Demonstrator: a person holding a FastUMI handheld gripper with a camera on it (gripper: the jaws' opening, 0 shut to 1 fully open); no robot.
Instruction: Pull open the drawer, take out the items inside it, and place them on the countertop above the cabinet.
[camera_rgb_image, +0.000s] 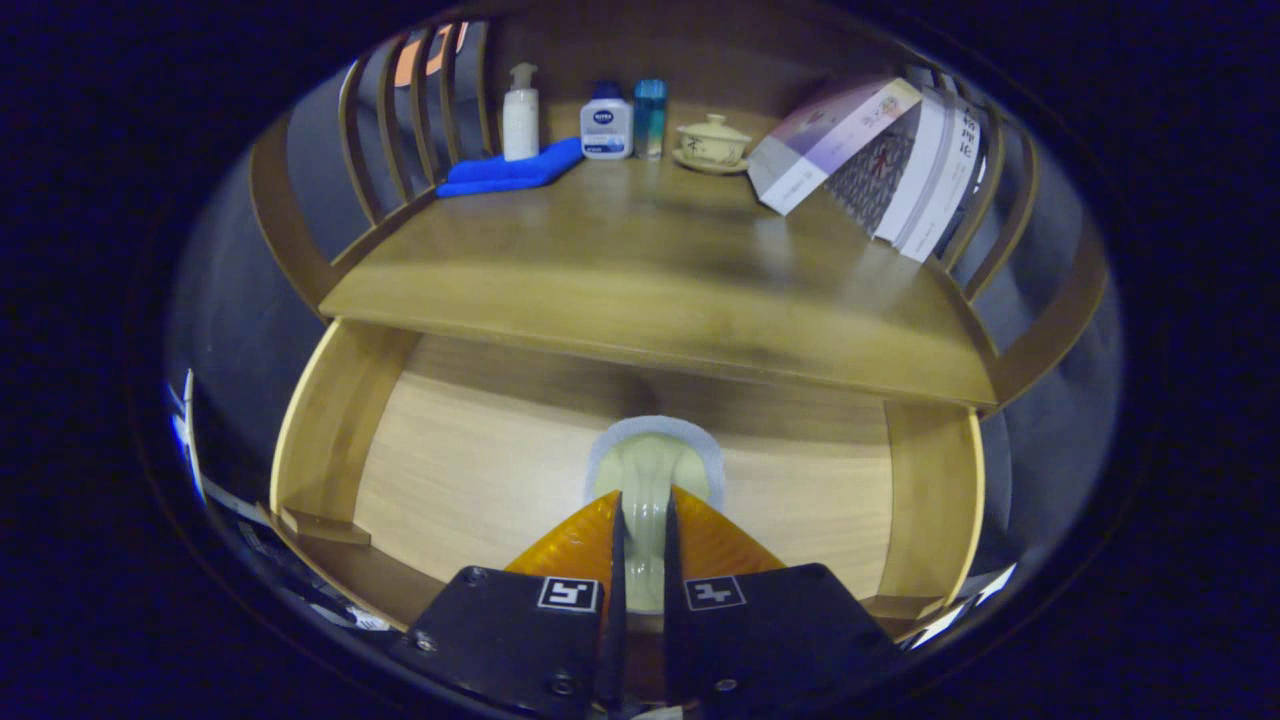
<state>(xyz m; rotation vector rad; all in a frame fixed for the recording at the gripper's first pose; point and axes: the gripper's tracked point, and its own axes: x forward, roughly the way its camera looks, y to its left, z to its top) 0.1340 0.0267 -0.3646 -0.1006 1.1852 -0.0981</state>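
With the tool (640, 540) pinched narrow on the pale sachet (652, 470) over the open drawer (450, 470), lift straight clear of the overhang, then set it on the counter (640, 250)

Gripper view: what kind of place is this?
Likely a staged home setup: a wooden cabinet with an open drawer, toiletry bottles, a lidded teacup and books on the countertop. Tongs pinch a pale item.

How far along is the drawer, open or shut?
Open: the drawer sits out below the countertop, floor exposed, tool inside.
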